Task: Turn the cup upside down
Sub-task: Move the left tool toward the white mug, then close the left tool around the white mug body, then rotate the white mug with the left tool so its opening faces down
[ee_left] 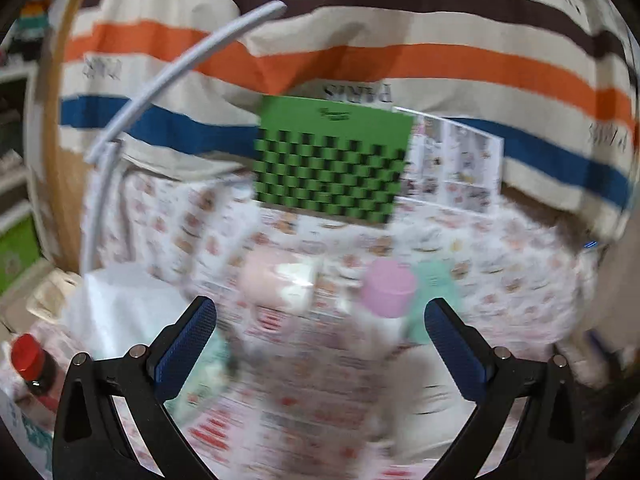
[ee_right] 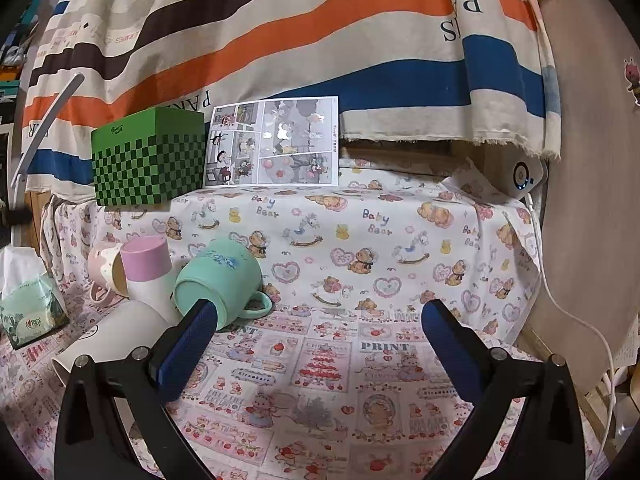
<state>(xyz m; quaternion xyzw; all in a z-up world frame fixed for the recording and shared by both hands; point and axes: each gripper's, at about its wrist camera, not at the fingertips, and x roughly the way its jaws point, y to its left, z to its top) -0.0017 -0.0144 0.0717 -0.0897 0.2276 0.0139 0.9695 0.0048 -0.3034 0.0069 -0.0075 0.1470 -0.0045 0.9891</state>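
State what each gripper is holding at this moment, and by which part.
Nothing is held. The left gripper and right gripper both stand open with empty space between their fingers; the green mug lies untouched beside the right one.

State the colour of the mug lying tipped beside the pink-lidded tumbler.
Mint green mug, with a blue design; clearest in the right wrist view.

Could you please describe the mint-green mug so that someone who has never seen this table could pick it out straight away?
Start at the green checkered box at the back of the table, then look down towards the cluster of cups in front of it. The mint-green mug is the rightmost of that group, tipped over with its handle resting on the cloth. It alone is green; its neighbours are pink or white.
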